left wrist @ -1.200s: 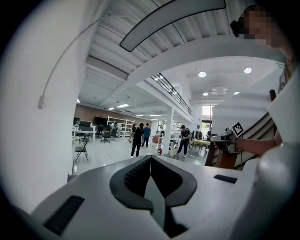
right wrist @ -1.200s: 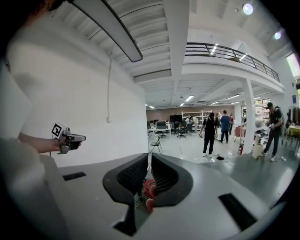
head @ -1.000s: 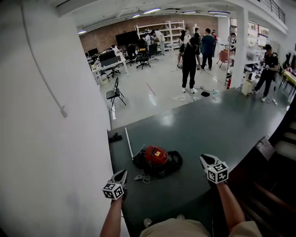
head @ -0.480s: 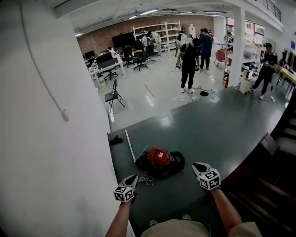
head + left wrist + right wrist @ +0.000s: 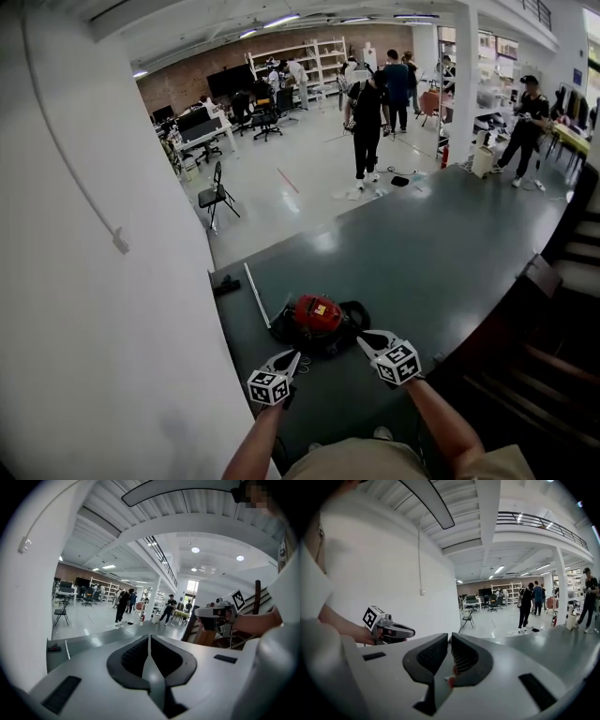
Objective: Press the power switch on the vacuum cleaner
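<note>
Now, starting at my left beside the white wall (image 5: 112, 328), my left tongs (image 5: 291, 359) are clenched on nothing, their pads pressed together in the left gripper view, and they have drawn in from further out at my side to hang just short of the vacuum cleaner (image 5: 317, 317). That red machine lies on the dark green floor (image 5: 450, 253) right ahead of my feet, with its metal tube (image 5: 256, 293) stretched off to its left. My right tongs (image 5: 364, 341) are also closed and empty, and they have swung inward over the last second, so the tip now sits close by the vacuum's right flank. Both tools have converged on it, which I take as the approach nearly done; the switch itself I cannot pick out from up here, probably somewhere on the red top.
</note>
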{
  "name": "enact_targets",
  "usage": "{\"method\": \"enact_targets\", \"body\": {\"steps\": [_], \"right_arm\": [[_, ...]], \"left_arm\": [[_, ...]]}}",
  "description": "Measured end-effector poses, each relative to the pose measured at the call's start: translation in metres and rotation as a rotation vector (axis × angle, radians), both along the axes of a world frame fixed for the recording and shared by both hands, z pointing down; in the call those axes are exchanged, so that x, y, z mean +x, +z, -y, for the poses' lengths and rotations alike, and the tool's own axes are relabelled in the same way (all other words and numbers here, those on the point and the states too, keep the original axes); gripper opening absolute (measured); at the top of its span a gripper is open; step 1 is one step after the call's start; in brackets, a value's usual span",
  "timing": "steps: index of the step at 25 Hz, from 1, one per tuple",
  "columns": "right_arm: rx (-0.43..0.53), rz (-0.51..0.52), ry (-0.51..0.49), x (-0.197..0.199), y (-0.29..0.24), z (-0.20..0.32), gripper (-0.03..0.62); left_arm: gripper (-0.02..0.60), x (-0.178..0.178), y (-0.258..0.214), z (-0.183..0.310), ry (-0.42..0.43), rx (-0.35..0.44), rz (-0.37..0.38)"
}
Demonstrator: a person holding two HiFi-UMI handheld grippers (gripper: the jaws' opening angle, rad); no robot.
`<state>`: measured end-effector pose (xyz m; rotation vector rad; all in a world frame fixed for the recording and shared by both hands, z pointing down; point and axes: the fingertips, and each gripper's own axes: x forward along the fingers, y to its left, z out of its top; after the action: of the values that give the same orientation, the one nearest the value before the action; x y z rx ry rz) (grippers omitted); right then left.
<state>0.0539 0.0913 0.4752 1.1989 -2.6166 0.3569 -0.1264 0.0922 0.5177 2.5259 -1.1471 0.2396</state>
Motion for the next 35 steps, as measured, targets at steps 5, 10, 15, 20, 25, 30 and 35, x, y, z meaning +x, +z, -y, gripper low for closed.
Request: {"method": "enact_targets", "body": {"steps": [5, 10, 15, 20, 25, 30, 35], "right_arm": [[-0.007, 0.003, -0.03, -0.027, 0.004, 0.001, 0.012], [-0.024, 0.003, -0.044, -0.05, 0.018, 0.017, 0.014], [-0.054, 0.019, -0.037, -0.062, 0.024, 0.028, 0.014], [0.031, -0.102, -0.053, -0.065, 0.03, 0.027, 0.008], [0.044, -0.082, 0.01, -0.047, 0.027, 0.03, 0.008], [0.041, -0.072, 0.033, -0.029, 0.027, 0.028, 0.008], [0.011, -0.052, 0.038, -0.015, 0.035, 0.028, 0.008]], "left_arm": [[0.008, 0.033, 0.003, -0.003, 0.06, -0.006, -0.013], [0.008, 0.045, 0.012, 0.007, 0.068, -0.027, -0.009], [0.008, 0.046, 0.02, 0.018, 0.053, -0.047, -0.006], [0.008, 0.044, 0.024, 0.021, 0.042, -0.052, -0.01], [0.008, 0.047, 0.02, 0.02, 0.044, -0.051, -0.022], [0.008, 0.054, 0.016, 0.02, 0.042, -0.059, -0.041], [0.008, 0.065, 0.019, 0.016, 0.076, -0.081, -0.031]]}}
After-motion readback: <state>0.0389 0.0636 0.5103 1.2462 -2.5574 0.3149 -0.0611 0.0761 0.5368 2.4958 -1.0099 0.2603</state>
